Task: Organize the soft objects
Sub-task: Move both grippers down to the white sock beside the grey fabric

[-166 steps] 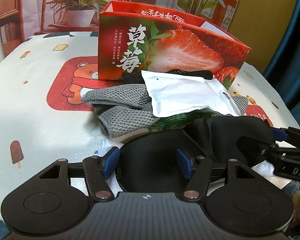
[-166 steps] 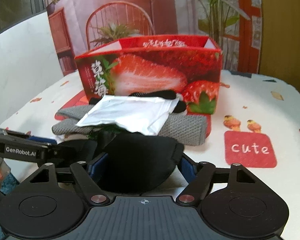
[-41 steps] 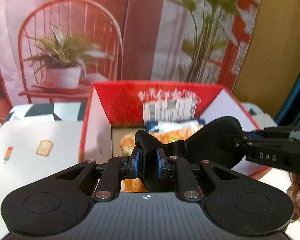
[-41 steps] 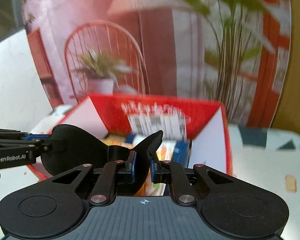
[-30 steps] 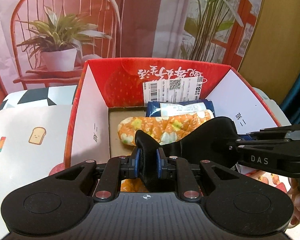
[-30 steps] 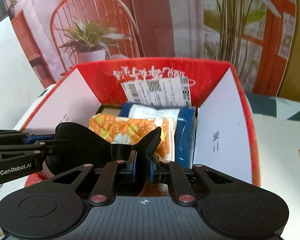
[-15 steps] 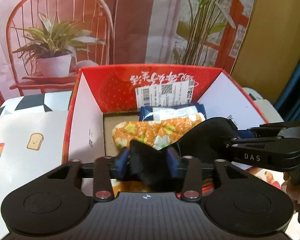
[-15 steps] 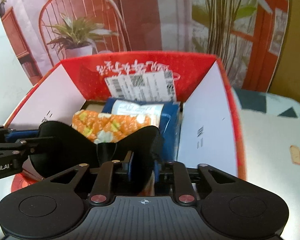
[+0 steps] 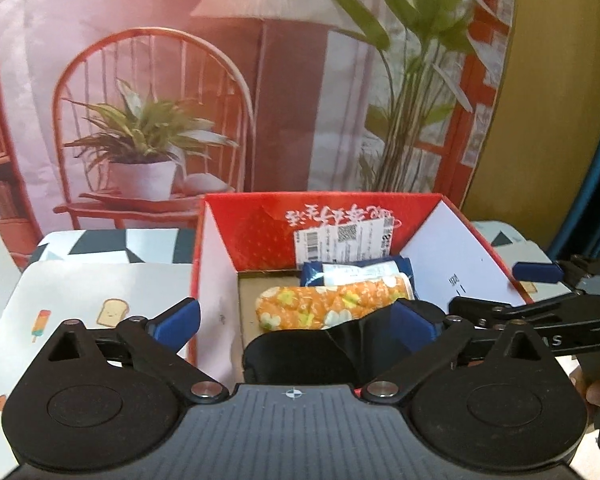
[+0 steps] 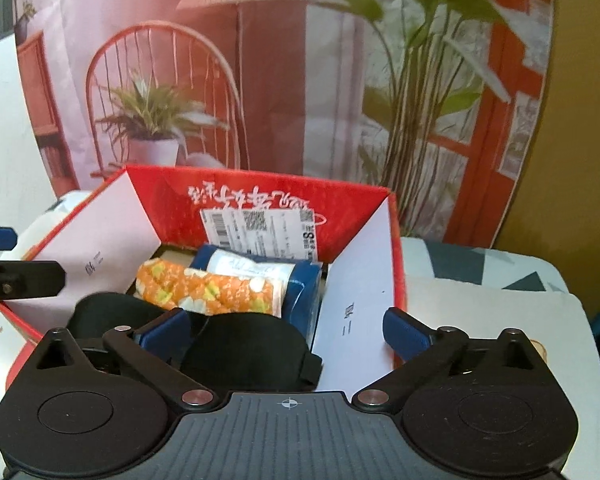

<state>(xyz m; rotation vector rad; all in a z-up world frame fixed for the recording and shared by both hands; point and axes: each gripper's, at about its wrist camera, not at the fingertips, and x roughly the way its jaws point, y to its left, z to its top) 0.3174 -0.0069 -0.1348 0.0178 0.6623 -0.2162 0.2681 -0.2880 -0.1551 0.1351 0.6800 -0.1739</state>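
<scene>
A black eye mask (image 9: 300, 354) lies inside the red strawberry box (image 9: 216, 276), at its near end, in front of an orange floral roll (image 9: 332, 304) and a blue packet (image 9: 356, 270). My left gripper (image 9: 296, 320) is open above the box, holding nothing. My right gripper (image 10: 286, 330) is open too, with the eye mask (image 10: 244, 346) lying loose below it in the box (image 10: 354, 320). The orange roll (image 10: 208, 288) and blue packet (image 10: 260, 272) show behind it. The right gripper also shows at the right of the left wrist view (image 9: 540, 304).
The box stands on a table with a white cartoon-print cloth (image 9: 84, 296). A printed backdrop with a chair and plants (image 9: 148, 140) hangs behind. The left gripper's finger (image 10: 16, 280) reaches in at the left of the right wrist view.
Both grippers opened and let go of the black eye mask, which dropped into the near end of the box. Both grippers have drawn back and up a little.
</scene>
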